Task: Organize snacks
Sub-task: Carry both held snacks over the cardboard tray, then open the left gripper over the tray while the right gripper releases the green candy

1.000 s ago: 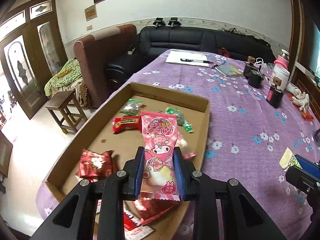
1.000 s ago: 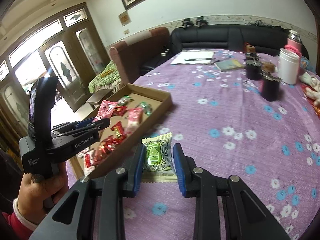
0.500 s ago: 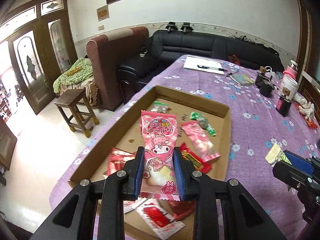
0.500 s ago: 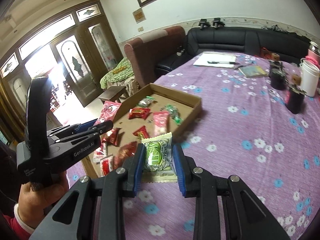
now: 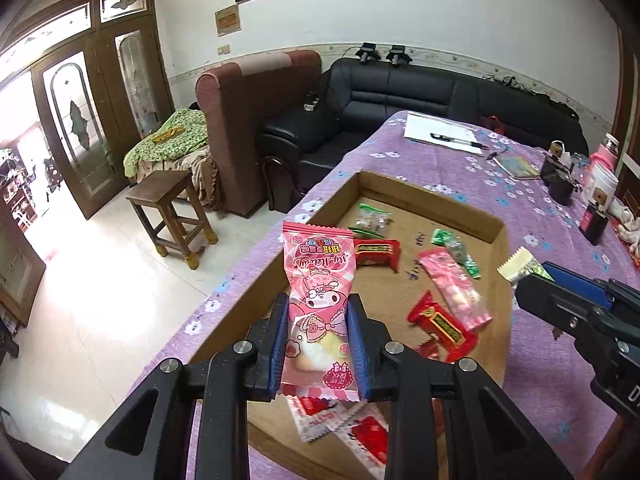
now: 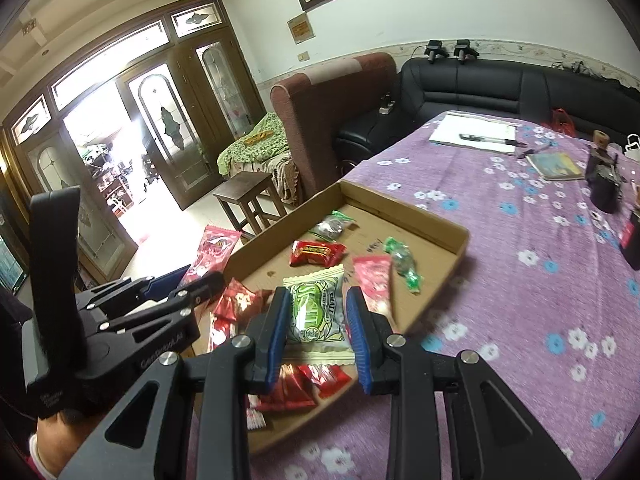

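Observation:
My left gripper [image 5: 318,340] is shut on a pink cartoon snack packet [image 5: 318,300], held above the near left part of a shallow cardboard tray [image 5: 432,196]. My right gripper [image 6: 316,330] is shut on a green and white snack packet [image 6: 316,312], held over the tray's near end [image 6: 404,208]. The tray holds several red, pink and green snacks, such as a red bar [image 5: 376,252] and a long pink pack [image 5: 456,288]. The right gripper [image 5: 536,276] shows at the right of the left wrist view. The left gripper [image 6: 176,284] shows at the left of the right wrist view.
The tray lies on a table with a purple flowered cloth [image 6: 540,280]. At the far end are papers with a pen [image 5: 440,136], a book [image 6: 556,166], dark cups [image 5: 560,184] and a white flask [image 5: 600,184]. A wooden stool [image 5: 172,208] and sofas stand left of the table.
Both grippers have pulled back and risen with their packets still held. The right gripper has swung left, from beside the tray to over its near end.

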The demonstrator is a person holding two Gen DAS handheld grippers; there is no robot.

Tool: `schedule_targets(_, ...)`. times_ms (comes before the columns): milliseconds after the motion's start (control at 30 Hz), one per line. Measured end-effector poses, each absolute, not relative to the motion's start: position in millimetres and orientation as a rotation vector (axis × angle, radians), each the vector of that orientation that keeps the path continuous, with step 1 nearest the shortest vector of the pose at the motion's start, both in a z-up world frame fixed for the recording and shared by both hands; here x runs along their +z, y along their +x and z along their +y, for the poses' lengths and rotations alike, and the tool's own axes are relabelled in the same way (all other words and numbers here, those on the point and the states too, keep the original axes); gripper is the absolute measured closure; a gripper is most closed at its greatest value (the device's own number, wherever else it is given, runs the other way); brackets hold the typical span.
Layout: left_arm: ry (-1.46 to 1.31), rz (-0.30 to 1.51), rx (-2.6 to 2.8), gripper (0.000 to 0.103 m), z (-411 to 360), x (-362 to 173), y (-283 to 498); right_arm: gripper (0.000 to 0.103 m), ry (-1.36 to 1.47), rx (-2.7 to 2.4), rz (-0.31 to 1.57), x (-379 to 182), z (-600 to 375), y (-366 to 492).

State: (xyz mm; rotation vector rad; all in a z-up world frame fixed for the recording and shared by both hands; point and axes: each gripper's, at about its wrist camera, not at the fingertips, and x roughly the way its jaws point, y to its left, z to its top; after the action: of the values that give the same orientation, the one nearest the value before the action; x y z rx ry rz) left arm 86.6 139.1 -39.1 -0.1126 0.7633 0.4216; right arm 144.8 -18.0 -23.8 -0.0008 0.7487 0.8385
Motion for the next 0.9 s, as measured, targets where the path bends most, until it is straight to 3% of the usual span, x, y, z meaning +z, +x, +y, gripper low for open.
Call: schedule_targets(900,-0.1,0.867,0.374,0.074,149.9,-68.8,159.3,0.074,-0.069,0.719,0.839,-63.1,39.8,250.6)
